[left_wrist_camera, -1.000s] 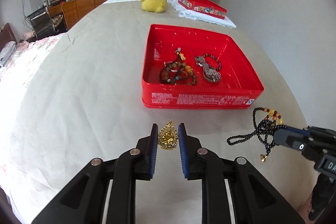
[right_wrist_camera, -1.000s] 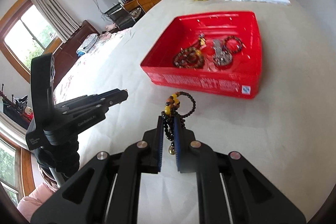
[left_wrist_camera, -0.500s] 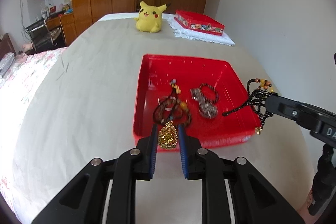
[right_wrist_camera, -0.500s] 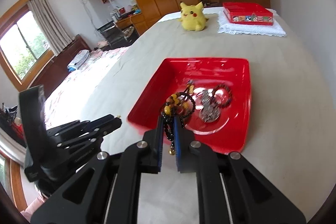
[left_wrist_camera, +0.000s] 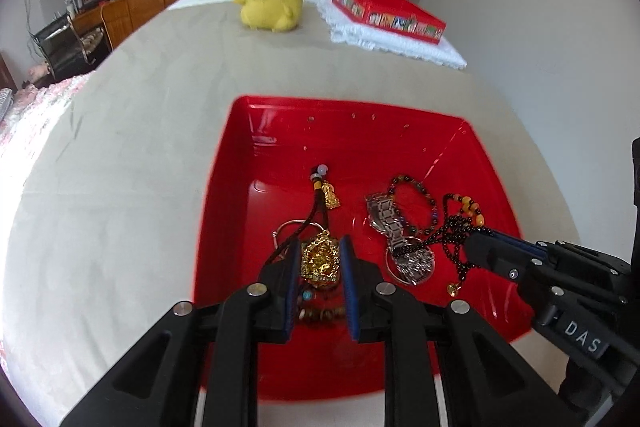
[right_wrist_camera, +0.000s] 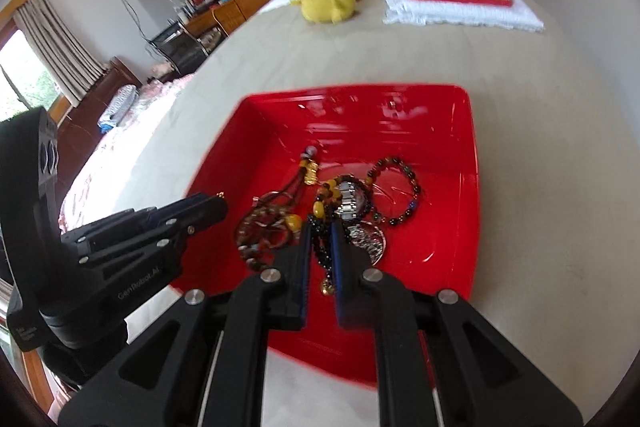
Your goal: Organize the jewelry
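Gold pendant (left_wrist_camera: 319, 261) sits pinched in my left gripper (left_wrist_camera: 320, 259) above the red tray (left_wrist_camera: 400, 113); only the left view shows it. My right gripper (right_wrist_camera: 321, 251) clamps the black bead necklace (right_wrist_camera: 322, 247) over the watch (right_wrist_camera: 354, 203) and bead bracelet (right_wrist_camera: 396, 187) at 12 o'clock. My fingers hide the tray's near rim. 2 extras sit beyond: the plush (left_wrist_camera: 272, 1) and red box (left_wrist_camera: 388, 11).

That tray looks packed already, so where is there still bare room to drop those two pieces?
Inside the red tray, the far half behind the gold tassel charm and the strip along its right wall are bare. The near middle is crowded: watch, bead bracelet and brown bead pile.
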`<state>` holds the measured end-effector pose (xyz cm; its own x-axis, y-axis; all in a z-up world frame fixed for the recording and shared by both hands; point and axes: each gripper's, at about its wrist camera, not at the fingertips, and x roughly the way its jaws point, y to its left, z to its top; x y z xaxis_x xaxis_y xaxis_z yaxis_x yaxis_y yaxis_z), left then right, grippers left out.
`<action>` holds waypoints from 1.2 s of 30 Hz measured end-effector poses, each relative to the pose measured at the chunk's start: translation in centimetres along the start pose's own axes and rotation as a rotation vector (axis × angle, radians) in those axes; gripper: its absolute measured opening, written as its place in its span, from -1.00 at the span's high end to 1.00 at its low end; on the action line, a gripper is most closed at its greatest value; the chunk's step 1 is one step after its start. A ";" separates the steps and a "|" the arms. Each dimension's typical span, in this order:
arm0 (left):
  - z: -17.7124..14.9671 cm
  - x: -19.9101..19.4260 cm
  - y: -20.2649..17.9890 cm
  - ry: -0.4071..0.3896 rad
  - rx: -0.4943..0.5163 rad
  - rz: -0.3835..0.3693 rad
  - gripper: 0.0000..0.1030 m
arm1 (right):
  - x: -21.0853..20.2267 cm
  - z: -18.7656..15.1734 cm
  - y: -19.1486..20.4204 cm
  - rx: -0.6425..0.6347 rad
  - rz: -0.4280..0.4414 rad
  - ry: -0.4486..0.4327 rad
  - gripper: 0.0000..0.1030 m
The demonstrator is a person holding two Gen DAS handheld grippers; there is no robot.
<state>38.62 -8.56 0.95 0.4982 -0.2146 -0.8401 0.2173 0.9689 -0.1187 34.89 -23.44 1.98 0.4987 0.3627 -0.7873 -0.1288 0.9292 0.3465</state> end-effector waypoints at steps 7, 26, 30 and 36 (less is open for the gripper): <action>0.6 1.3 0.5 0.009 -0.023 -0.024 0.04 | 0.8 0.1 -1.2 0.003 -0.051 -0.021 0.62; -3.8 -5.3 2.7 -0.030 -0.033 0.045 -0.65 | -5.3 -2.4 0.3 -0.028 -0.100 -0.088 -0.55; -6.0 -7.5 2.6 -0.051 0.000 0.080 -0.84 | -7.2 -4.5 1.3 -0.059 -0.101 -0.086 -0.76; -9.4 -9.9 2.4 -0.058 0.002 0.116 -0.91 | -8.3 -7.8 1.7 -0.017 -0.079 -0.008 -0.83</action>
<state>26.34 -2.98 3.99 0.5677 -0.1078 -0.8162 0.1567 0.9874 -0.0215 23.83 -24.35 5.13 0.5151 0.2872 -0.8076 -0.1030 0.9561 0.2742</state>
